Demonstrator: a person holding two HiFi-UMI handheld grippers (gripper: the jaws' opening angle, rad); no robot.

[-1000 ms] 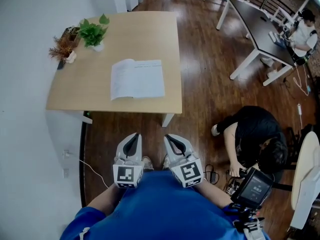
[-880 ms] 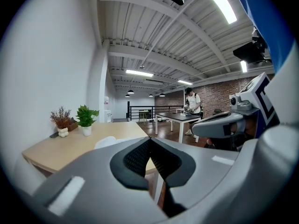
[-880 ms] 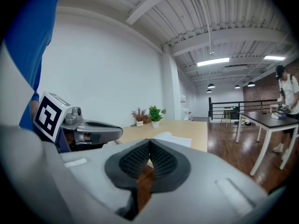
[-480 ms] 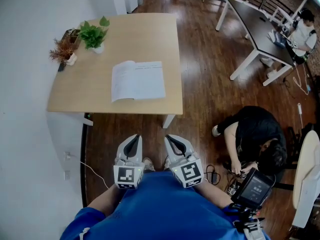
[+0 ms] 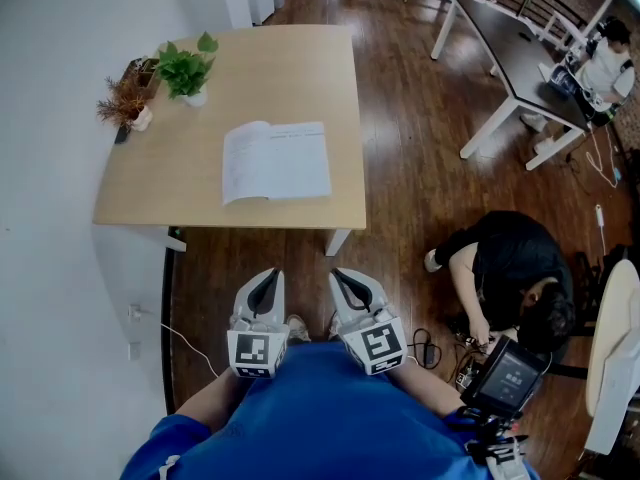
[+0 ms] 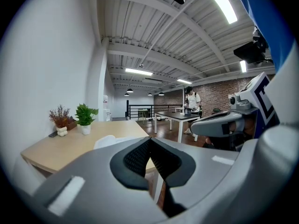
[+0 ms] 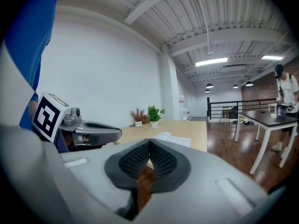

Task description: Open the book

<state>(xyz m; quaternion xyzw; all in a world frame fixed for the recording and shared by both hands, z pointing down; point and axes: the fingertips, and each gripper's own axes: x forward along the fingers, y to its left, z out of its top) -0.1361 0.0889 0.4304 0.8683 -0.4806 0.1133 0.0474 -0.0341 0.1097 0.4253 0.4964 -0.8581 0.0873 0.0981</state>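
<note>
Holding left gripper (image 5: 266,274) and right gripper (image 5: 343,276) side by side at the near end, well short of the table (image 5: 300,68), both jaw pairs pressing together on nothing. Seeing book (image 5: 275,160) lying open on table's near right part; potted plants (image 5: 185,68) sitting at far left corner.

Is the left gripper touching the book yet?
Apart. The head view shows the left gripper held over the floor, short of the table edge, while the book lies open on the table.
</note>
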